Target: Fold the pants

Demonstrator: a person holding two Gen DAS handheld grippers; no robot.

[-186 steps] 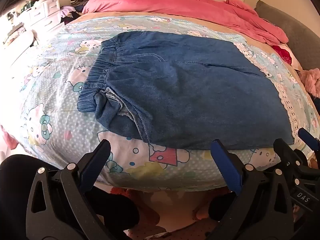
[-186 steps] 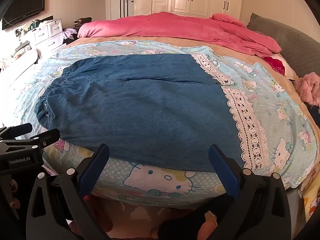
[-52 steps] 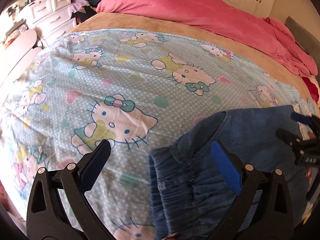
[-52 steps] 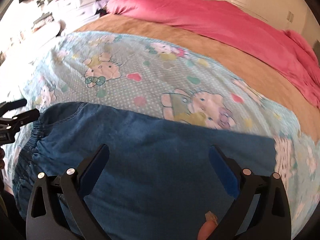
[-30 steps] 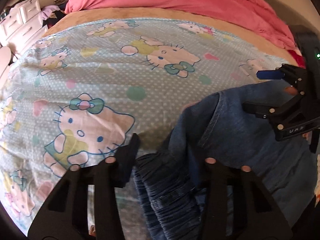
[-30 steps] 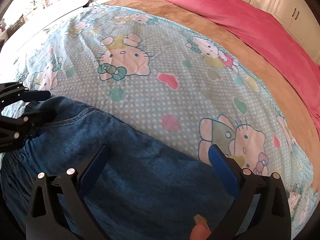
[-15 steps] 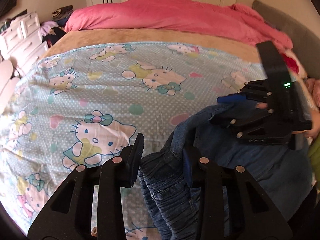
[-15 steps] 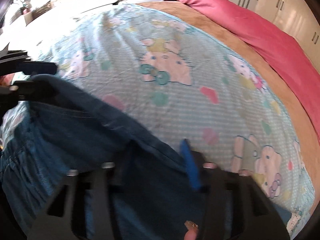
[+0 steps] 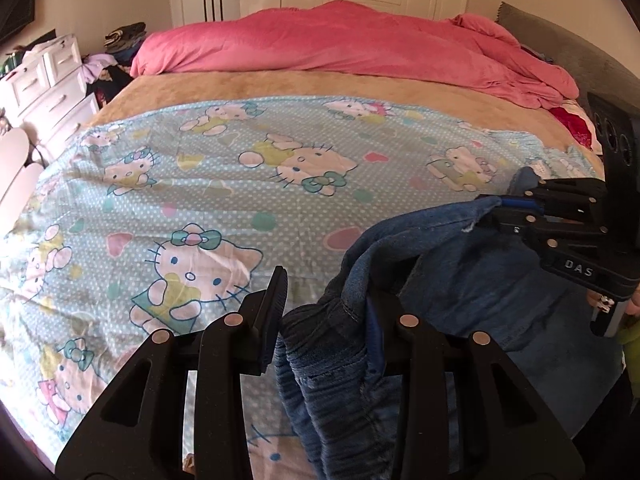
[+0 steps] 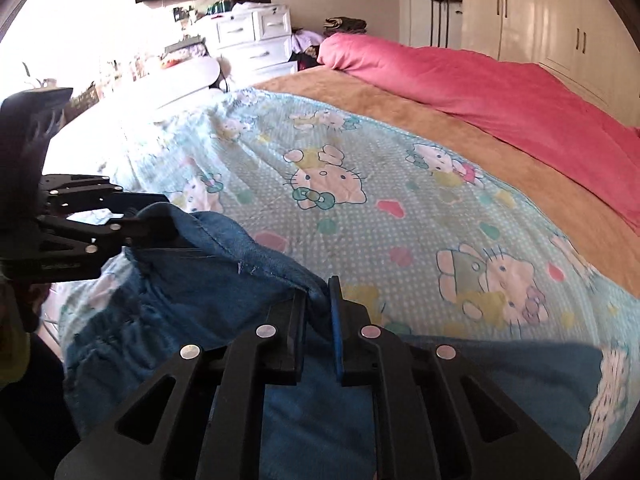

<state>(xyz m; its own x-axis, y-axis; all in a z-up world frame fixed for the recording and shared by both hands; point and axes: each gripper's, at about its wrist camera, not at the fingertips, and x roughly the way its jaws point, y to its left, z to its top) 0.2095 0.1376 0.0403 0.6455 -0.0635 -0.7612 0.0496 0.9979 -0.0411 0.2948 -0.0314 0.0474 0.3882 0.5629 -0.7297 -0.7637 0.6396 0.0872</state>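
The blue denim pants (image 9: 460,280) lie bunched at the near edge of the bed, their upper edge lifted off the sheet. My left gripper (image 9: 326,300) is shut on the gathered waistband end, with cloth pinched between its pads. In the right wrist view, my right gripper (image 10: 316,292) is shut on a fold of the pants (image 10: 200,292) along the raised edge. Each gripper shows in the other's view: the right gripper (image 9: 504,208) at the far right, the left gripper (image 10: 160,224) at the left, both clamped on the same denim edge, which is stretched between them.
A light blue cartoon-cat sheet (image 9: 224,184) covers the near half of the bed, with a tan blanket (image 9: 260,84) and a pink duvet (image 9: 352,40) beyond. White drawers (image 9: 48,80) stand at the left, a grey headboard (image 9: 560,40) at the right and wardrobes at the back.
My right gripper has gone from wide open to shut on the pants' edge. Both grippers have risen, lifting that edge off the sheet. The left keeps its hold on the waistband.
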